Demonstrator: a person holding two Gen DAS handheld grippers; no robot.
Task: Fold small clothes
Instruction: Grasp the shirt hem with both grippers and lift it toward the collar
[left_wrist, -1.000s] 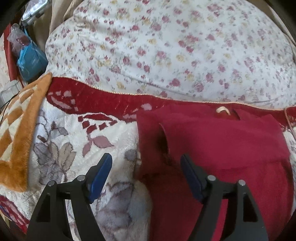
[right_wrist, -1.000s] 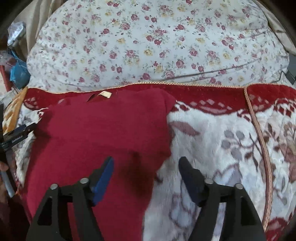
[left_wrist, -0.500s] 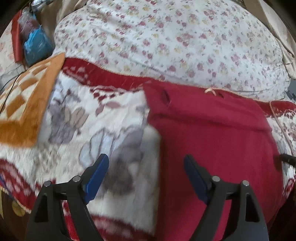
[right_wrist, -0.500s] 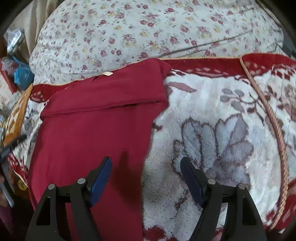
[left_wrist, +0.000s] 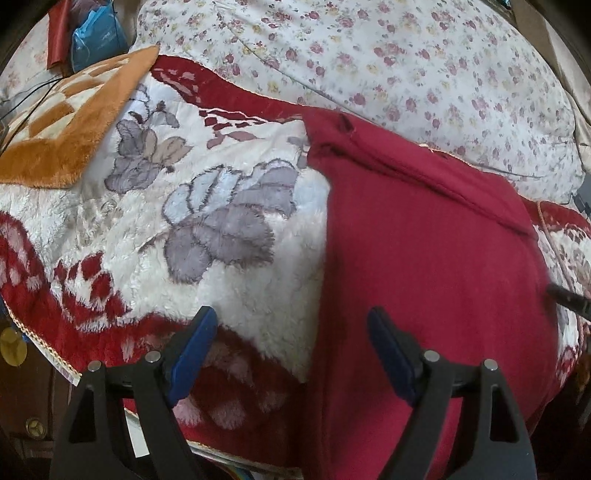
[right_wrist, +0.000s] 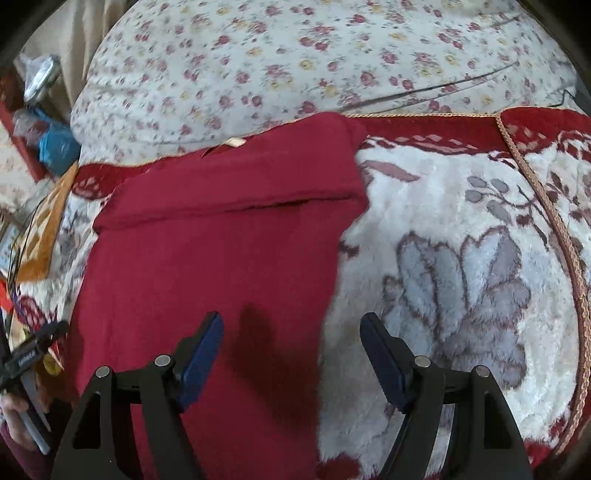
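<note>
A dark red garment (left_wrist: 424, 258) (right_wrist: 221, 258) lies flat on a plush white and red flowered blanket (left_wrist: 240, 240) (right_wrist: 461, 277), its far end folded over into a band with a small tan label (right_wrist: 232, 142). My left gripper (left_wrist: 291, 350) hovers open over the garment's left edge near the bottom, one blue pad over the blanket, the other over the red cloth. My right gripper (right_wrist: 291, 350) hovers open over the garment's right edge in the same way. Nothing is between either pair of fingers.
A flowered white quilt (left_wrist: 369, 55) (right_wrist: 314, 55) bulges behind the blanket. An orange and white mat (left_wrist: 66, 122) lies at the left, with a blue bag (left_wrist: 96, 33) beyond it. The blanket's near edge drops off at the lower left. The other gripper's tip (right_wrist: 33, 350) shows at the left.
Both grippers have drawn back toward the near end of the garment, so more of it and the blanket shows. The left one moved further and rolled a little; its jaws stand slightly wider.
</note>
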